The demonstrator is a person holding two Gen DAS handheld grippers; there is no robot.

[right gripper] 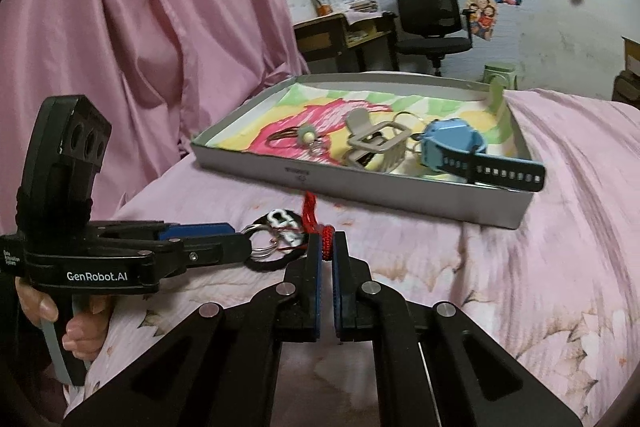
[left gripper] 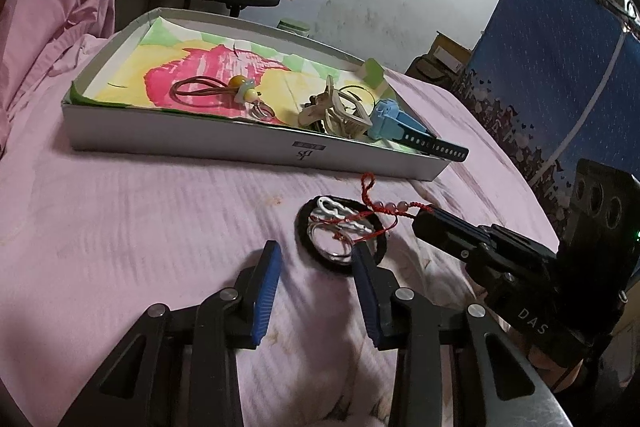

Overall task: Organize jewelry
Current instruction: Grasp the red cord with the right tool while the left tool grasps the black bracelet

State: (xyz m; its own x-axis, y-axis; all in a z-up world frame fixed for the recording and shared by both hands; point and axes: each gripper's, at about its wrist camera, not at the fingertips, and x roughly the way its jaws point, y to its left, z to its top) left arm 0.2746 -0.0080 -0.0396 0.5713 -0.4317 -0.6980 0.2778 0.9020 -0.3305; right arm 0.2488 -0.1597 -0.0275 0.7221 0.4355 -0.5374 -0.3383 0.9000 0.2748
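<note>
Jewelry lies in two spots on the pink bedspread [left gripper: 140, 211]: some inside a shallow grey box [left gripper: 248, 147] lined with a bright painted sheet, the rest in a small heap just in front of that box. Inside the box, a brown cord loop with a yellow bead charm [left gripper: 216, 89] sits near the middle, a beige hair claw [left gripper: 336, 111] lies beside it, and a blue watch [left gripper: 390, 121] rests at the far end with its dark strap hanging over the box wall.

The heap in front of the box is a black hair tie [left gripper: 340, 239] with white clips and metal rings [left gripper: 332, 247] on it, tangled with a red beaded string [left gripper: 380, 211].

The right gripper [right gripper: 327, 247] has its jaws clamped on the red beaded string at its knotted end, close to the box's front wall. The left gripper [left gripper: 316, 259] sits at the heap, farther from the box, jaws apart, one fingertip touching the black hair tie's edge. A hand [right gripper: 76, 323] grips the left handle.
</note>
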